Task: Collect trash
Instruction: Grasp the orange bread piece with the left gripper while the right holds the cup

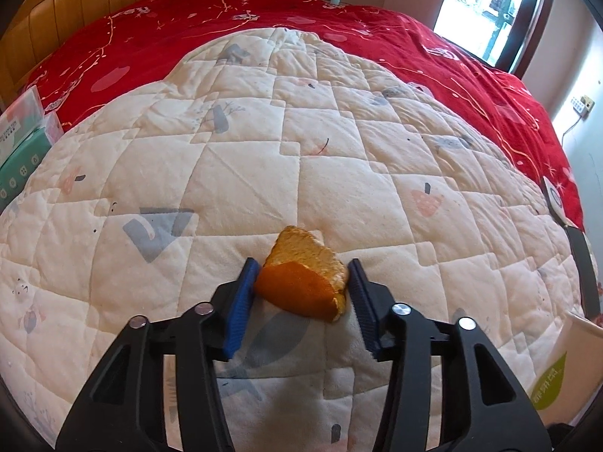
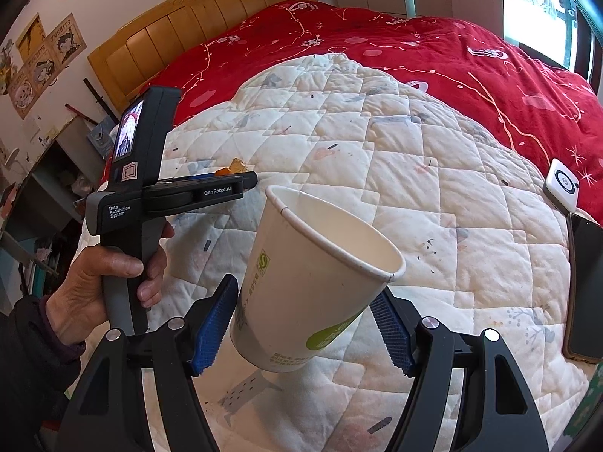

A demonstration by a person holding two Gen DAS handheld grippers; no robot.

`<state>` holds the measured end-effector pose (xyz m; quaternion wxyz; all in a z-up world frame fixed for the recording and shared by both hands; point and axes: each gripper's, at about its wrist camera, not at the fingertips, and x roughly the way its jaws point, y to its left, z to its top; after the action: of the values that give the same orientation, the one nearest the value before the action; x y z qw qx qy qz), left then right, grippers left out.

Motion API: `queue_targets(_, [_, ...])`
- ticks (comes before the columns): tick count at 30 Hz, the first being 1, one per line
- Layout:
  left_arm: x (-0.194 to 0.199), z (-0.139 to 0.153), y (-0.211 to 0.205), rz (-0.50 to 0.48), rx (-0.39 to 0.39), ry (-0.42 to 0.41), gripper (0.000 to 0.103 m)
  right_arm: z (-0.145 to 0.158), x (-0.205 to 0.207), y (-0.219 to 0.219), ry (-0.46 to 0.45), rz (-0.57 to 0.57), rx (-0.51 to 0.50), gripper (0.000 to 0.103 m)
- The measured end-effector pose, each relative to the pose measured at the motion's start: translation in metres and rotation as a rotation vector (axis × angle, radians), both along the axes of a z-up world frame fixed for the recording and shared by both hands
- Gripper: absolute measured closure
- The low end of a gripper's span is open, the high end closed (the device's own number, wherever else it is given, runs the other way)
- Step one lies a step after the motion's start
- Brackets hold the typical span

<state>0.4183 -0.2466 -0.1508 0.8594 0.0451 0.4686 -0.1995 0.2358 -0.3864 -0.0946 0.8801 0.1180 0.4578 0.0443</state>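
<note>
A piece of orange peel [image 1: 305,277] lies on the white quilted blanket [image 1: 226,158] on the bed. My left gripper [image 1: 301,282] has its blue pads on both sides of the peel and is shut on it at blanket level. The left gripper's body also shows in the right wrist view [image 2: 166,196], with the peel [image 2: 235,167] at its tip. My right gripper [image 2: 305,316] is shut on a white paper cup [image 2: 312,275] with a green logo. It holds the cup tilted above the blanket, mouth up toward the right.
A red bedspread [image 1: 377,30] covers the far bed below a wooden headboard [image 2: 196,19]. A dark phone [image 2: 586,286] and a white charger [image 2: 563,184] lie at the blanket's right edge. Tissue packs [image 1: 22,139] sit at the left. The cup's edge shows at lower right [image 1: 557,369].
</note>
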Motion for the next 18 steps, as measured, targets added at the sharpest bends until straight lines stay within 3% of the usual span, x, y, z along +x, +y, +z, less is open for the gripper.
queue_targets(10, [-0.007, 0.008, 0.007, 0.015, -0.026, -0.018, 0.067, 0.001, -0.003, 0.006, -0.007, 0.010, -0.023, 0.037])
queue_targets(18, [-0.029, 0.025, 0.025, 0.008, -0.058, -0.025, 0.069, 0.009, -0.011, 0.021, -0.024, 0.021, -0.036, 0.037])
